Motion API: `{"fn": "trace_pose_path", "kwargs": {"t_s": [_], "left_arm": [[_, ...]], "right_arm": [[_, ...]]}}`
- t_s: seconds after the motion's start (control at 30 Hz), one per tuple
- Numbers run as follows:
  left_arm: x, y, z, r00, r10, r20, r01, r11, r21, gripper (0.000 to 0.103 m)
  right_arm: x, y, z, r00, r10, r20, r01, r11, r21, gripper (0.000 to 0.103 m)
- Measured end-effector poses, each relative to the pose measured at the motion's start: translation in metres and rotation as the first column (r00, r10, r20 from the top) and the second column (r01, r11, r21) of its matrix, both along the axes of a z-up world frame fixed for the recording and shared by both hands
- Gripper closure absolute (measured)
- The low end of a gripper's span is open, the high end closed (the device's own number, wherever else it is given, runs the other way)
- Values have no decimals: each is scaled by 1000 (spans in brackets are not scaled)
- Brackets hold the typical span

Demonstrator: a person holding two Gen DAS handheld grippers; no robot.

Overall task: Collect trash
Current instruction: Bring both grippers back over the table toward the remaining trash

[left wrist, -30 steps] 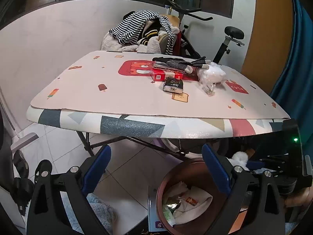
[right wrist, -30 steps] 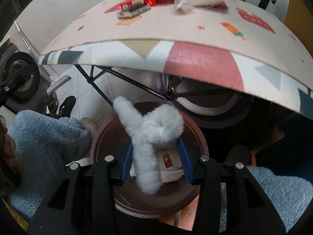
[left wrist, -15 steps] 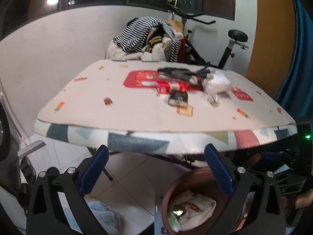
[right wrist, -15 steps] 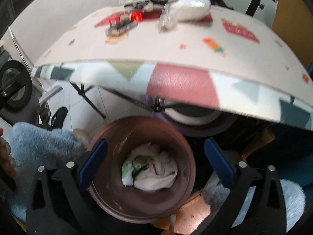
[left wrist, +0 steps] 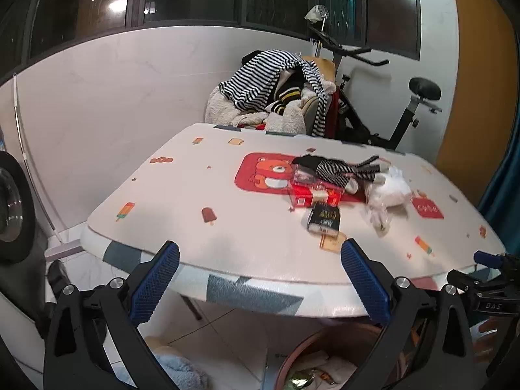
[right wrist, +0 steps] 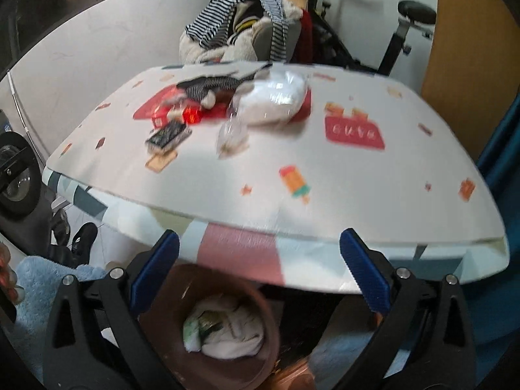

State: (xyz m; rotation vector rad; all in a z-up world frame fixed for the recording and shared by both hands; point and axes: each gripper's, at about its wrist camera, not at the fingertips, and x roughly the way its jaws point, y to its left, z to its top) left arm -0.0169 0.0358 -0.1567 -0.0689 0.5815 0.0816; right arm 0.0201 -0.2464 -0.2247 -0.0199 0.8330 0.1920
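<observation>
A brown round bin (right wrist: 256, 362) stands on the floor under the table's near edge, with white tissue and a wrapper inside; its rim (left wrist: 302, 347) shows low in the left wrist view. My right gripper (right wrist: 259, 274) hangs open and empty above the bin. My left gripper (left wrist: 259, 282) is open and empty too, at the table's front edge. On the table (left wrist: 227, 227) lie a clear plastic bag of white stuff (left wrist: 388, 191) (right wrist: 274, 100), a dark snack packet (left wrist: 323, 219) (right wrist: 167, 135), a red box (left wrist: 313, 196) and striped socks (left wrist: 338, 169).
A chair piled with striped clothes (left wrist: 276, 97) and an exercise bike (left wrist: 390, 120) stand behind the table. A white wall (left wrist: 97, 113) runs on the left. A black shoe (right wrist: 83, 235) and light-blue fluffy fabric (right wrist: 42, 279) are on the floor at left. A blue curtain (left wrist: 507, 195) hangs right.
My right gripper opened and dropped the white fluffy wad into the bin, then rose. Both grippers have lifted, so more of the tabletop shows.
</observation>
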Motion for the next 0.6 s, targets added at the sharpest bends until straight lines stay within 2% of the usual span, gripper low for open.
{"fn": "trace_pose_path", "kwargs": {"t_s": [0.17, 0.27, 0.33, 0.47, 0.6], "left_arm": [[14, 5, 3, 999, -32, 4, 32, 999, -38, 6], [24, 7, 5, 1000, -14, 12, 14, 1000, -16, 6], [30, 9, 7, 999, -25, 19, 26, 999, -28, 6], [48, 16, 9, 999, -34, 21, 36, 997, -71, 6], [68, 23, 6, 999, -35, 7, 35, 994, -105, 6]], "right_arm": [[15, -7, 8, 1000, -3, 23, 3, 1000, 26, 6], [29, -12, 15, 997, -24, 68, 21, 998, 51, 6], [41, -10, 18, 999, 20, 45, -23, 998, 64, 6], [74, -3, 28, 998, 20, 58, -21, 1000, 23, 6], [115, 7, 25, 999, 11, 39, -11, 1000, 14, 6]]}}
